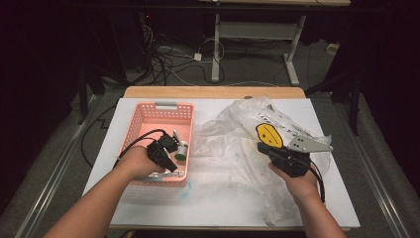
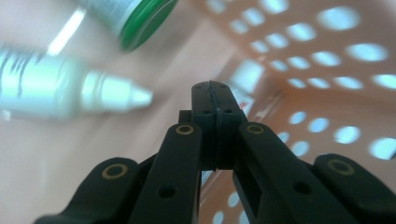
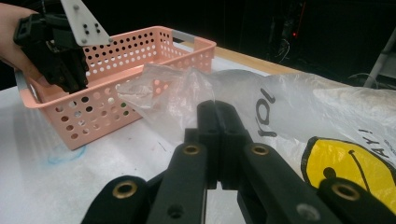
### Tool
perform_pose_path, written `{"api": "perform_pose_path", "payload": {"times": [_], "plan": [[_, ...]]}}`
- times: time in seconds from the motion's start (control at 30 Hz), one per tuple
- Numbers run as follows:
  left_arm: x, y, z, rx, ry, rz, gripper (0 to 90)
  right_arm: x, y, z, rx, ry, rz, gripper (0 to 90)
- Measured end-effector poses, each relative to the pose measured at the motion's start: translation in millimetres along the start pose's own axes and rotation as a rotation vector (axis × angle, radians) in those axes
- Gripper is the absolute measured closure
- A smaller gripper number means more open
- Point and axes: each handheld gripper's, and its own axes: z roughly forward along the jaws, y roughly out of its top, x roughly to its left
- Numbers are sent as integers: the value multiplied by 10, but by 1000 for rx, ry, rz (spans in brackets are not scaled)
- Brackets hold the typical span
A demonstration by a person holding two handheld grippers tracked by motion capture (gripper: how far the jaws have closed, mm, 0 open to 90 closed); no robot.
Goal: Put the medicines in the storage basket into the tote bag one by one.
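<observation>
My left gripper reaches down into a pink perforated basket and is shut on nothing. In the left gripper view its fingertips meet just above the basket floor. A white dropper bottle and a bottle with a green cap lie beside them, apart from the jaws. The green-capped bottle lies at the basket's right side. My right gripper hovers shut over a crumpled clear plastic bag with a yellow smiley print. In the right gripper view the gripper is shut and points at the bag.
The basket stands on a white table top left of the bag. The left gripper shows over the basket's near corner. A blue scribble marks the table by the basket. Cables lie on the floor beyond the table.
</observation>
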Motion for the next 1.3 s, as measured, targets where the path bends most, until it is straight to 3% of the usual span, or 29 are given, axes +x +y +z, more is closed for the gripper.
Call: {"api": "perform_pose_path", "payload": {"times": [0.17, 0.27, 0.3, 0.4, 0.5, 0.57, 0.63, 0.67, 0.7, 0.87, 0.97, 1.1, 1.27, 1.3], "plan": [[-53, 30, -21, -11, -8, 127, 882, -4, -2, -2, 0, 0, 3, 900], [-71, 43, 43, 31, -37, 189, 882, -3, -3, 0, 1, 0, 3, 900], [-85, 58, 86, 57, -74, 213, 882, -3, -4, 1, 2, 1, 3, 900], [-75, 79, 116, 83, -92, 229, 883, -4, -5, 1, 2, 1, 2, 900], [-65, 102, 173, 114, -71, 224, 883, -3, -7, 3, 3, -1, 4, 900], [-69, 123, 216, 120, -20, 207, 882, -5, -8, 0, 3, 0, 4, 900], [-68, 150, 215, 85, 44, 178, 882, -7, -7, -6, 1, -1, 3, 900], [-68, 150, 215, 85, 44, 178, 882, -10, -7, -9, 1, -1, 4, 900], [-62, 155, 217, 76, 73, 152, 882, -12, -8, -9, 1, -1, 4, 900], [-36, 154, 200, 46, 133, 105, 882, -13, -6, -14, -1, -2, 4, 900], [-24, 139, 180, 19, 128, 86, 881, -16, -5, -21, -4, -3, 7, 900], [-36, 94, 98, -56, 98, 60, 880, -23, -5, -28, -6, -3, 5, 900], [-43, 5, -53, -154, 128, 47, 874, -19, -4, -30, -6, -4, 6, 900], [-37, -14, -80, -167, 136, 36, 818, -19, -3, -31, -6, -3, 7, 900]]}}
